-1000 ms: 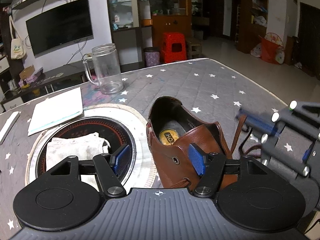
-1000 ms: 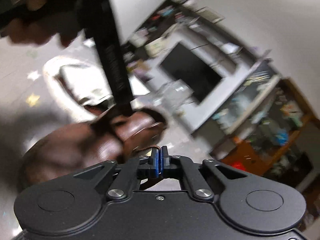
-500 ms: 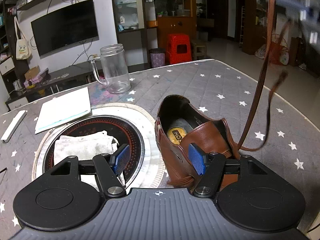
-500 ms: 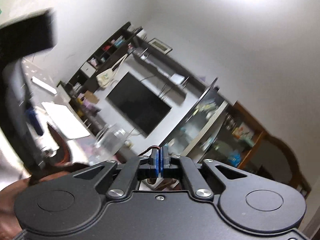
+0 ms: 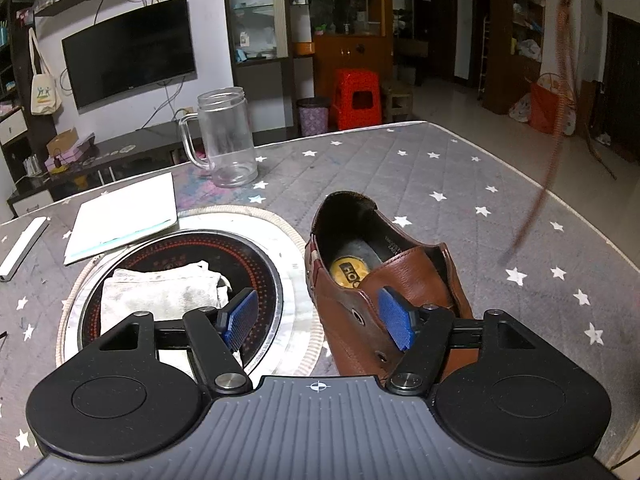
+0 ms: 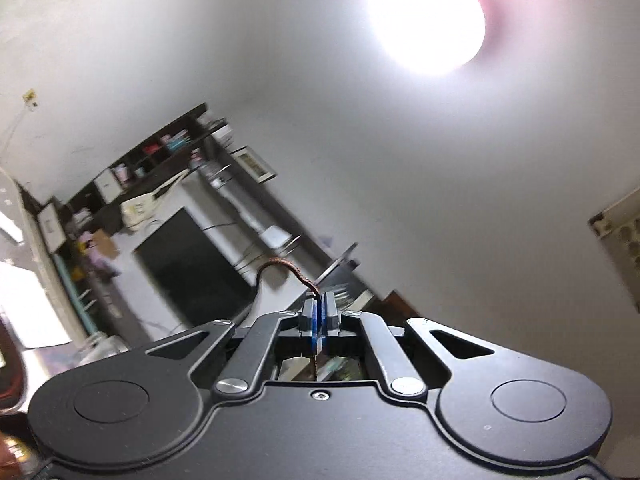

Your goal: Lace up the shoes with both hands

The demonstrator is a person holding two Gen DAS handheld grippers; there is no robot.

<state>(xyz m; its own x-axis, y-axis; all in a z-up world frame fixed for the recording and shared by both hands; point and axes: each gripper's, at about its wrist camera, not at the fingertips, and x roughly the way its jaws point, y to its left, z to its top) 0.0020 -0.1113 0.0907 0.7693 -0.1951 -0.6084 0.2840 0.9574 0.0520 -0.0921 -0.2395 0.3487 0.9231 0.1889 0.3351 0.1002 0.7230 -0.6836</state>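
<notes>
brown leather shoe [image 5: 384, 280] unlaced; right hand-held gripper [image 6: 319, 322] pinches its lace [image 6: 288, 266], left hand-held gripper [image 5: 318, 320] gapes.

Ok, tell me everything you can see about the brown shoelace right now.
The shoelace is a thin, braided-looking brown cord. The right tool is shut on it: a short piece curls up out of the closed pads and bends back down. In the left wrist view it shows as a blurred strand hanging high over the table's right side, its lower end off the quilted star-print cover. It touches neither the brown leather shoe nor the open left tool; the shoe's visible eyelets look empty.
</notes>
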